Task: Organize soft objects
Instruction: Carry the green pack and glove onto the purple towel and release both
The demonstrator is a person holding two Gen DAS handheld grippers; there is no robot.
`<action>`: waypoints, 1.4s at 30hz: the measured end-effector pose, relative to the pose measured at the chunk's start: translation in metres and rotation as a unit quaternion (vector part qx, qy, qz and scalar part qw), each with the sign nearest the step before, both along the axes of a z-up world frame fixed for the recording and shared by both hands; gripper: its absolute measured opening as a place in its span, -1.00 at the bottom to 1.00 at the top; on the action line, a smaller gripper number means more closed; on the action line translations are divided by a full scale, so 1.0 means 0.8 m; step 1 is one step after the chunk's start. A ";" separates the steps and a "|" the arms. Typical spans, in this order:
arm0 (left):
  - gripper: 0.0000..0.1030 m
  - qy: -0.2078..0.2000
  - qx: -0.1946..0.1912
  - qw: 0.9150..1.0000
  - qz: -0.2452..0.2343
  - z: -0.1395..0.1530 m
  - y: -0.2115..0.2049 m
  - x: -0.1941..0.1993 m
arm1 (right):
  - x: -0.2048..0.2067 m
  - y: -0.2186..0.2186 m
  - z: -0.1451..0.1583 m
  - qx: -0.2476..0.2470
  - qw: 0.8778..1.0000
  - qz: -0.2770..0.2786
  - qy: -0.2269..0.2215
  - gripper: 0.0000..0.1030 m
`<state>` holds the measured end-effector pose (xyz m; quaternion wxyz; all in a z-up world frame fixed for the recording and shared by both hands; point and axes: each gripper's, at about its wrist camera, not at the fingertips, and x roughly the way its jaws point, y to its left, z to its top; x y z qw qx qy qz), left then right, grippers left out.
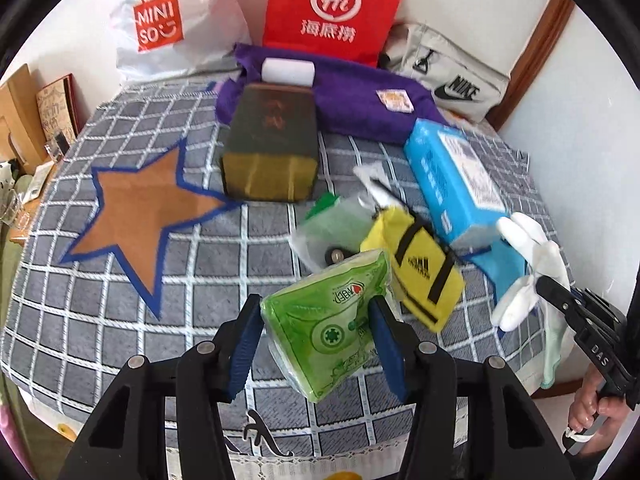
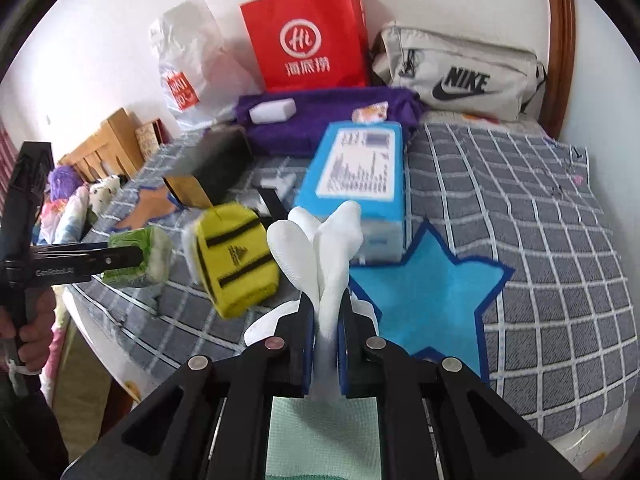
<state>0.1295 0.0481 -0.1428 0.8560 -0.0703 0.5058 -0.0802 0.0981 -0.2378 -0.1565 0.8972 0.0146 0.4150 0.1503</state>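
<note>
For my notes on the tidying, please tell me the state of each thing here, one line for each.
Left tool: shut on the green tissue pack, lifted.
Right tool: shut on the white glove, lifted.
Yellow pouch: lying on the bed cover.
Blue box: lying flat.
Red paper bag: standing upright.
Grey Nike bag: lying on its side.

Both wrist cameras look steeply down over bed [image 1: 120,320], close; share yellow pouch [image 1: 416,268], red bag [image 2: 308,40].

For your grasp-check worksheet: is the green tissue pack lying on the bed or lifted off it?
Lifted. The green tissue pack is clamped in the left gripper, tilted above the checked bedspread.
</note>
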 end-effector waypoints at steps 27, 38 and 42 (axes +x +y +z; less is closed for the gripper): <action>0.00 -0.037 -0.015 0.999 0.028 0.072 0.020 0.088 | 0.102 0.013 0.085 0.022 0.999 0.004 -0.044 -0.81; 0.00 -0.025 -0.001 1.000 0.003 0.079 0.014 0.126 | 0.131 0.020 0.108 0.010 0.999 -0.003 -0.052 -0.81; 0.00 -0.025 -0.005 1.000 0.001 0.072 0.014 0.147 | 0.143 0.016 0.109 0.013 0.998 -0.005 -0.055 -0.81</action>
